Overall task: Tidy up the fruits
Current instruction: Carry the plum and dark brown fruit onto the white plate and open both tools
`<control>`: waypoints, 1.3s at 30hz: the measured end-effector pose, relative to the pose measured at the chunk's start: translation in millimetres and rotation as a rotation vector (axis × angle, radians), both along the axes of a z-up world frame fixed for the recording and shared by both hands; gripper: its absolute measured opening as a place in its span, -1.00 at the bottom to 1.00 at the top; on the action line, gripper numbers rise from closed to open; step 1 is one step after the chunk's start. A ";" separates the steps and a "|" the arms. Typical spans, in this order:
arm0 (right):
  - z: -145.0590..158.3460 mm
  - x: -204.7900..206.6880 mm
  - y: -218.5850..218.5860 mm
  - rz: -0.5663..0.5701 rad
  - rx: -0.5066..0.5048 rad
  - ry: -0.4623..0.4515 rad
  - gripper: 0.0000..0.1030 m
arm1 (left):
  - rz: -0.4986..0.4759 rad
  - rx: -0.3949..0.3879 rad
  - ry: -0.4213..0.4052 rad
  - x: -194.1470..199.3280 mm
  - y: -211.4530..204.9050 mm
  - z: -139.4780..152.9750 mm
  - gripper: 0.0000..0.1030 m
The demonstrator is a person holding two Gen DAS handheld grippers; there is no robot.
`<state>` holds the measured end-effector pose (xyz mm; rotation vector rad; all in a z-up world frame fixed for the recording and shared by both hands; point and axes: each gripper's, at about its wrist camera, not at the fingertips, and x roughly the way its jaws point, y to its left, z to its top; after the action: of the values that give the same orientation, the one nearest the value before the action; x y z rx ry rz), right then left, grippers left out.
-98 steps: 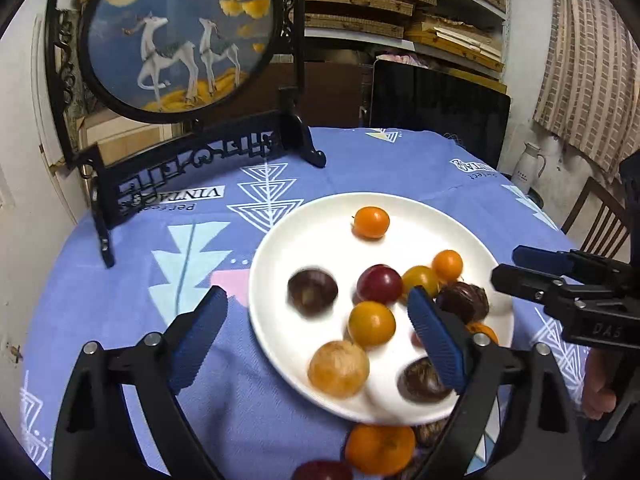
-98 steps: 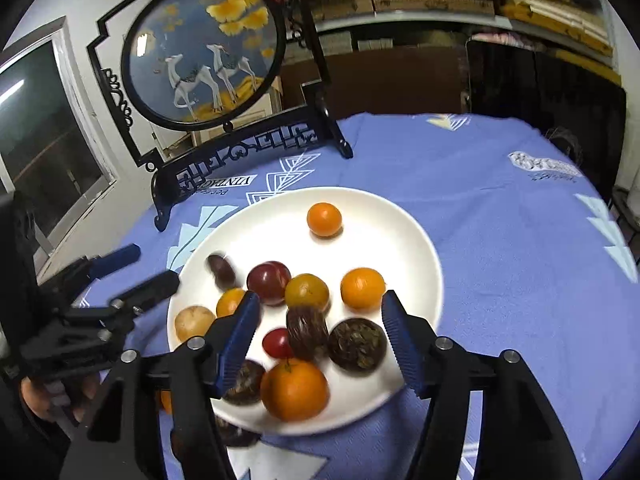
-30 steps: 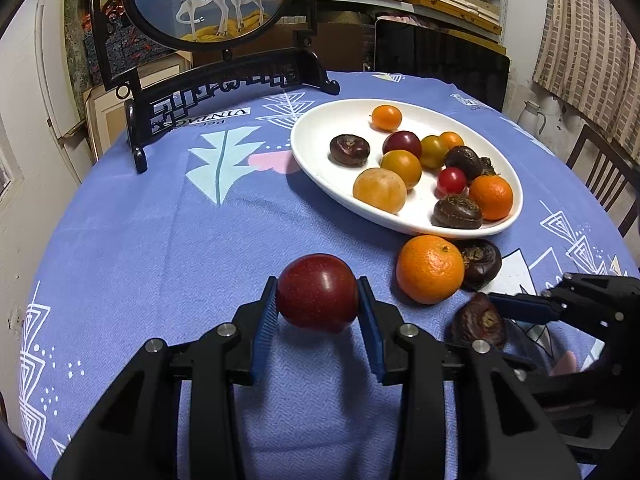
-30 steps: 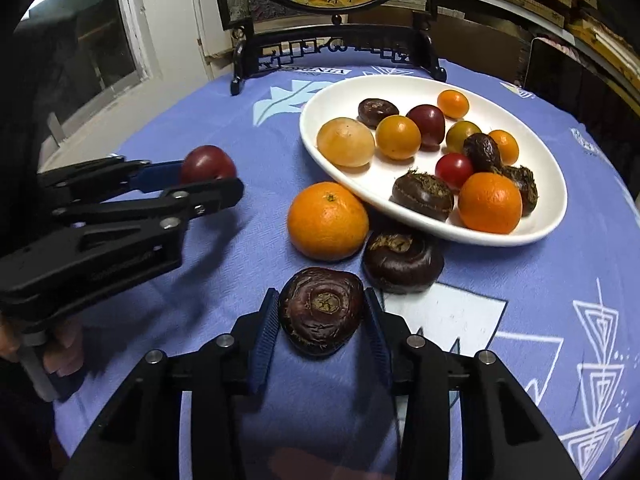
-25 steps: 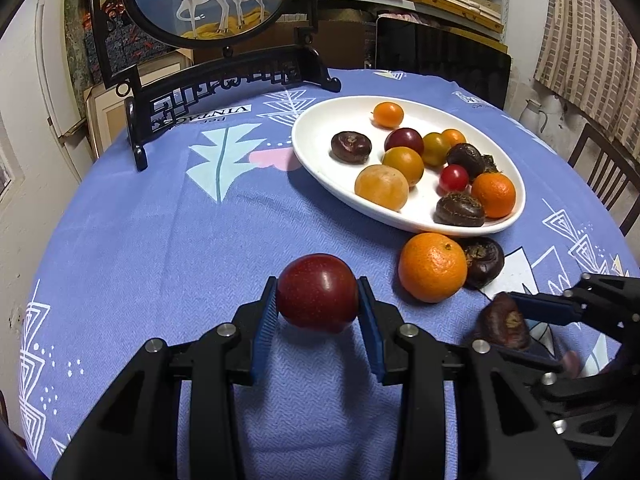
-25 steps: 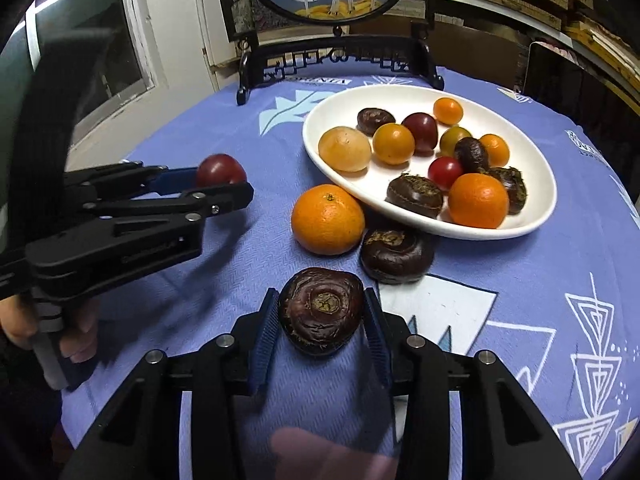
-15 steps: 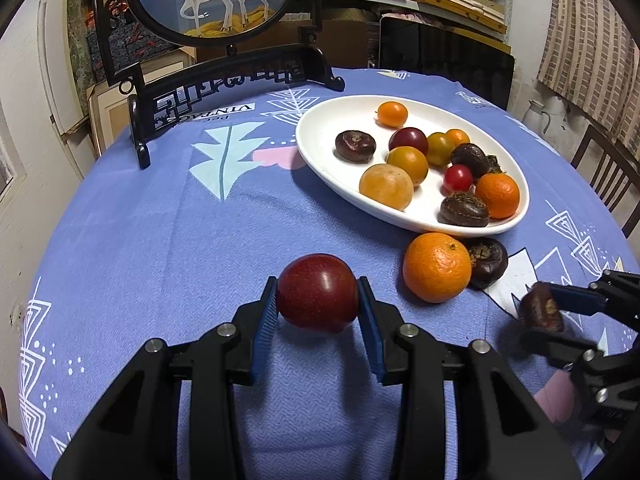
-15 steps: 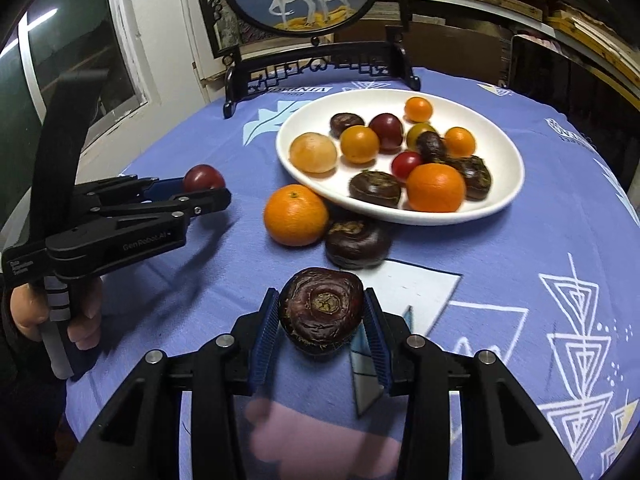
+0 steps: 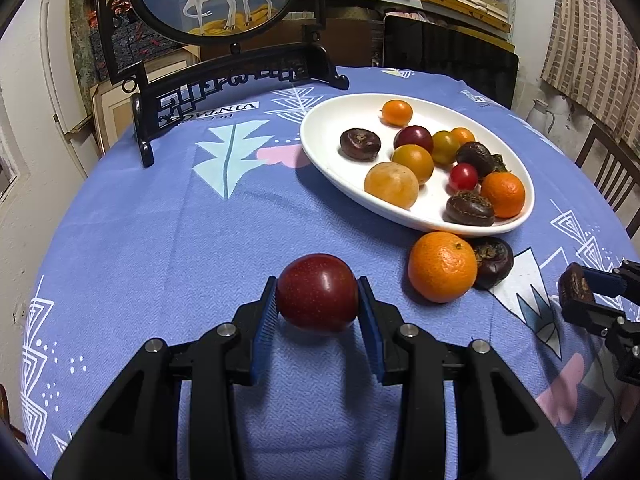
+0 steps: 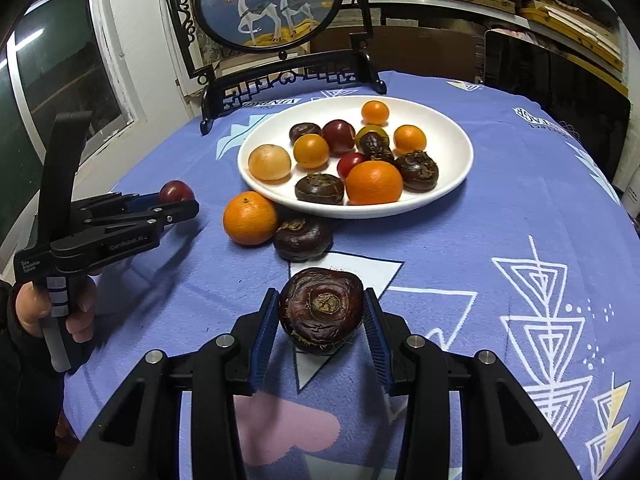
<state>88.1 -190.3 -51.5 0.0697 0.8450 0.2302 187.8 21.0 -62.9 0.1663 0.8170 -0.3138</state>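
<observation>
At lower centre of the left wrist view, the left gripper [image 9: 318, 312] clamps a glossy dark-red plum [image 9: 317, 292] just above the blue patterned cloth of the counter [image 9: 160, 240]. Only the right wrist view shows the hand [image 10: 52, 304] on that tool's handle at left, and the window [image 10: 52, 64] at upper left. At lower centre there, the right gripper [image 10: 320, 320] grips a wrinkled, dark-brown water chestnut [image 10: 321, 310], its pale round scar facing the lens; the left view catches just its edge at far right. One white plate [image 10: 452, 176] in mid-frame carries eleven fruits: four orange ones, four dark chestnuts, two red, one pale yellow. One large orange [image 10: 250, 218] and one chestnut [image 10: 303, 238] lie touching on the cloth beside the plate's near rim. One deer-painted screen [image 10: 266, 0] stands behind.
</observation>
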 end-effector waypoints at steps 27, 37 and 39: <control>52.6 109.9 -57.8 -0.045 0.054 -0.064 -0.18 | 0.016 -0.034 -0.098 58.5 -41.9 42.8 -0.27; 36.0 175.0 -47.5 -0.056 0.030 -0.032 -0.16 | -0.039 -0.056 -0.064 100.7 -80.6 38.0 -0.20; 35.7 175.5 -49.6 -0.065 0.035 -0.041 0.05 | -0.031 -0.049 -0.069 100.7 -84.2 37.6 0.36</control>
<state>263.6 -239.9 -15.8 0.1248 0.7967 0.1844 288.5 -63.2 -25.3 0.1436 0.7380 -0.3546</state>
